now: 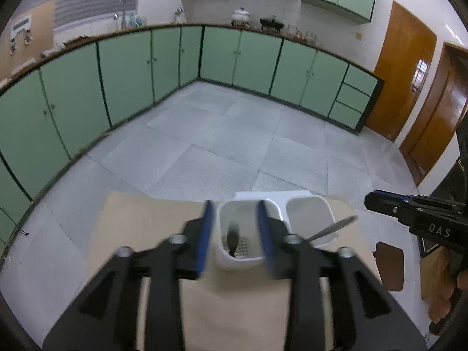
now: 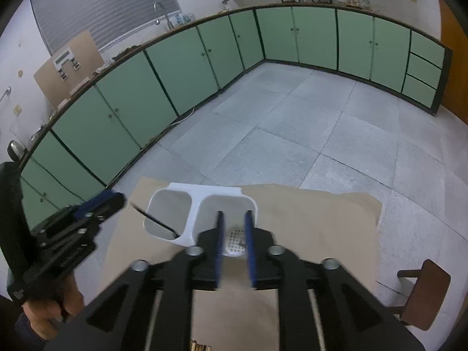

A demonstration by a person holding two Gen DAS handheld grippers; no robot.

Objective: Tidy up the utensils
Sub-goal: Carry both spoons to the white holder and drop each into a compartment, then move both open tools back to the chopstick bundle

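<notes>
Sitting on tan paper-covered table (image 1: 239, 298): white 2-compartment utensil holder (image 1: 282, 213), perforated floor in each cell. Left cell holds dark-handled utensil (image 1: 233, 237), leaning w/ handle up over rim. Right cell in right wrist view: no contents visible. Left wrist view only: metal utensil (image 1: 333, 228) lying across right cell rim. Right wrist view only: small wooden stool (image 2: 424, 295) off to right. Left gripper (image 1: 234, 235) wide apart, holding nothing; right gripper (image 2: 234, 244) part open, also unloaded.

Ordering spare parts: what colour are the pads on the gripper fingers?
Blue pads on black fingers; clearest in the right wrist view.
</notes>
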